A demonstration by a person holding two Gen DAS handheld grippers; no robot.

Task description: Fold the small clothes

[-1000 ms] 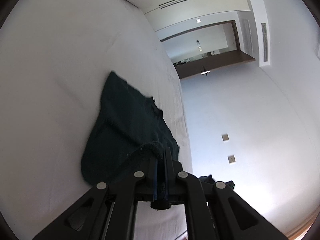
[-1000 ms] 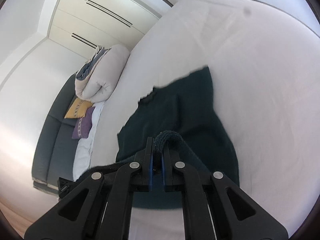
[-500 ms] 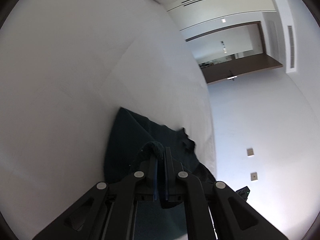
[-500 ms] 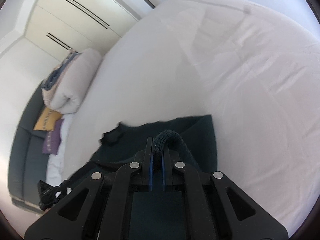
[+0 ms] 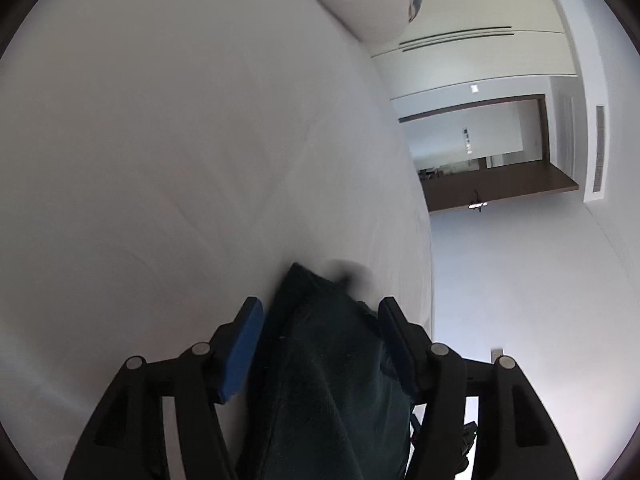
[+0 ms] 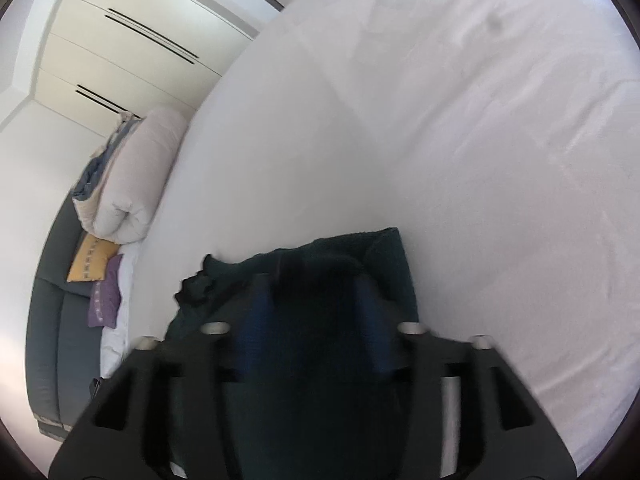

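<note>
1. Your left tongs (image 5: 320, 312) stand spread and are opening, blue pad on one side, over the dark cloth (image 5: 332, 380). The cloth lies between the fingers; no pad presses on it.
2. Your right tongs (image 6: 316, 292) are likewise spread and opening, blurred in the frame. The cloth (image 6: 320, 360) lies between and under them, ungripped.
3. The cloth sits folded on the bed (image 5: 160, 160), near its edge on the left camera's right-hand side. Its far hem (image 6: 352, 236) runs roughly straight; a ragged corner (image 6: 196, 284) pokes out toward the sofa side.
4. Open room: beyond the hem, white sheet stretches wide and bare in both views, with only soft creases and one small dark spot (image 6: 496, 22) far off.
5. The bed's edge (image 5: 428, 240) curves close past the left tongs' right finger; past it the floor drops away toward a doorway (image 5: 480, 152).
6. In the right view, the bed's other edge runs just beside the ragged corner.
7. A rolled duvet (image 6: 132, 184) lies at the far end of the bed, well apart from the cloth.
8. Beside the bed stands a grey sofa (image 6: 52, 320) with a yellow cushion (image 6: 88, 260) and a purple cushion (image 6: 106, 296).
9. Wardrobe doors (image 6: 132, 40) close off the far wall.
</note>
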